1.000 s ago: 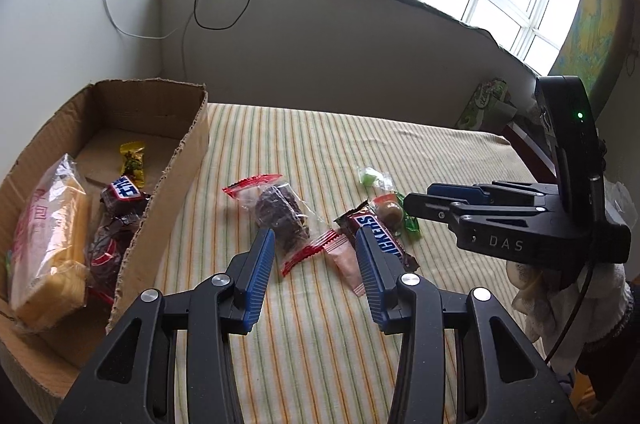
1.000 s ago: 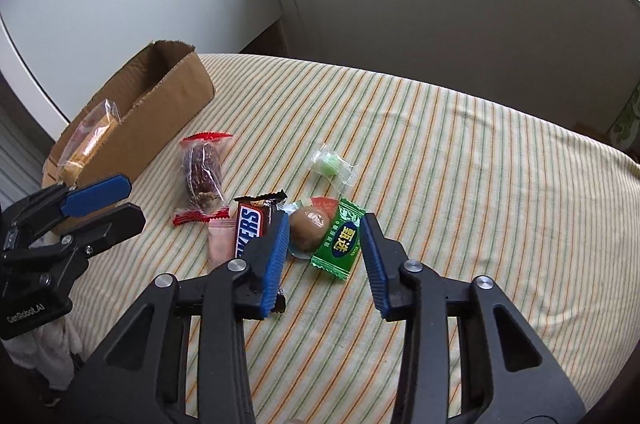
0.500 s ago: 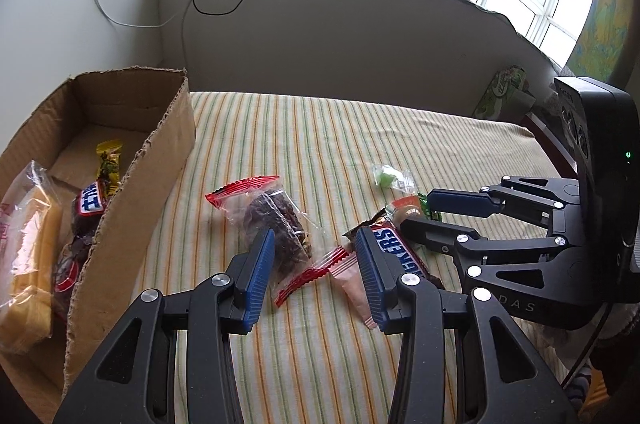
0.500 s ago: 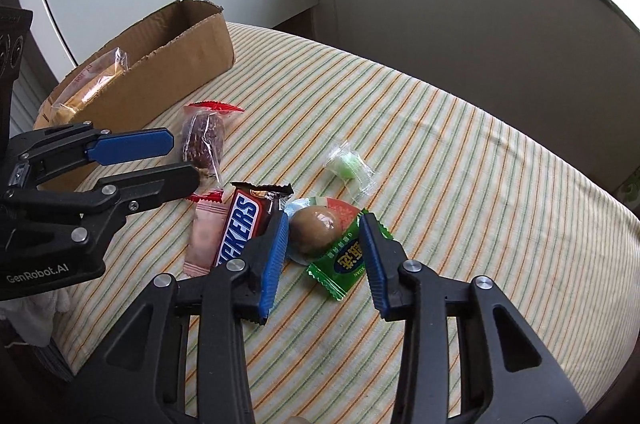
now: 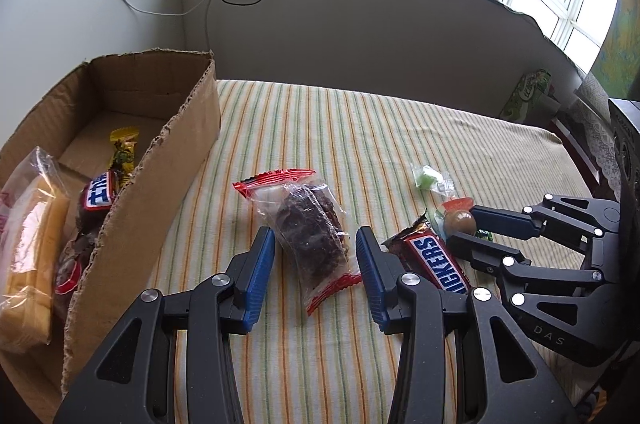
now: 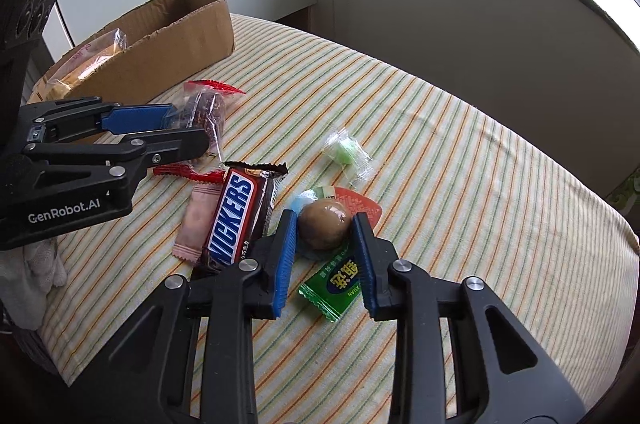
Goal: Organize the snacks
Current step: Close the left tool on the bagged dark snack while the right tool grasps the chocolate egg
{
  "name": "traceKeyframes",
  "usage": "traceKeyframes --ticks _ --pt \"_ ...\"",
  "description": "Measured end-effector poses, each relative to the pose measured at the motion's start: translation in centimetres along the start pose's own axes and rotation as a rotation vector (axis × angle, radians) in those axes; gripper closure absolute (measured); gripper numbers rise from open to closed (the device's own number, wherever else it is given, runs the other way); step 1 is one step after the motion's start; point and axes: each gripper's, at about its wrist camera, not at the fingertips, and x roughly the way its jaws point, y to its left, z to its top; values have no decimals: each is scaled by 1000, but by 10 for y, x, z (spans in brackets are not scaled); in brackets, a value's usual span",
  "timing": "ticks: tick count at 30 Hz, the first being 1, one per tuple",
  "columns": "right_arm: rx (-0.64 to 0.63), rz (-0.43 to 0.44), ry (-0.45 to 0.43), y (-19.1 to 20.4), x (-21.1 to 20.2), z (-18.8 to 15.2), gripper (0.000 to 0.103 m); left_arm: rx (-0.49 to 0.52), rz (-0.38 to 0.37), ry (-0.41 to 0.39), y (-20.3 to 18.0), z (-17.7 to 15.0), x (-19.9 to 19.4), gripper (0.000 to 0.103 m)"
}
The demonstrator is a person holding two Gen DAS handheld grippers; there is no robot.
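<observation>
My left gripper (image 5: 315, 239) is open, its jaws on either side of a clear, red-edged packet of dark snack (image 5: 310, 224) on the striped cloth; the packet also shows in the right wrist view (image 6: 204, 109). My right gripper (image 6: 325, 224) is open around a brown egg in a clear wrapper (image 6: 325, 226), which also shows in the left wrist view (image 5: 459, 222). A Snickers bar (image 6: 236, 218) lies between the two, with a pink packet (image 6: 196, 220) beside it. A green packet (image 6: 336, 280) lies under the right jaws.
A cardboard box (image 5: 176, 159) at the left holds a bagged yellow bread (image 5: 28, 240), a small Snickers (image 5: 98, 193) and a yellow candy (image 5: 124, 151). A small green sweet in a clear wrapper (image 6: 346, 151) lies farther back. A wall and window ledge stand behind the table.
Both grippers have moved forward and down. The left one now straddles the dark snack packet, and the right one now straddles the egg. Both stay open.
</observation>
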Motion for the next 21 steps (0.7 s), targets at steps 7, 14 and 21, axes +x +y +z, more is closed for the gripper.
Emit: traceKeyframes --ticks 7,14,21 --pt "35 3 1 -9 -5 -4 74 -1 6 17 -2 10 14 61" --pt "82 2 -13 -17 -11 -9 75 -2 -19 16 -5 10 19 69" --pt "121 -1 -28 -28 -18 -14 75 3 -36 -7 -6 8 11 73"
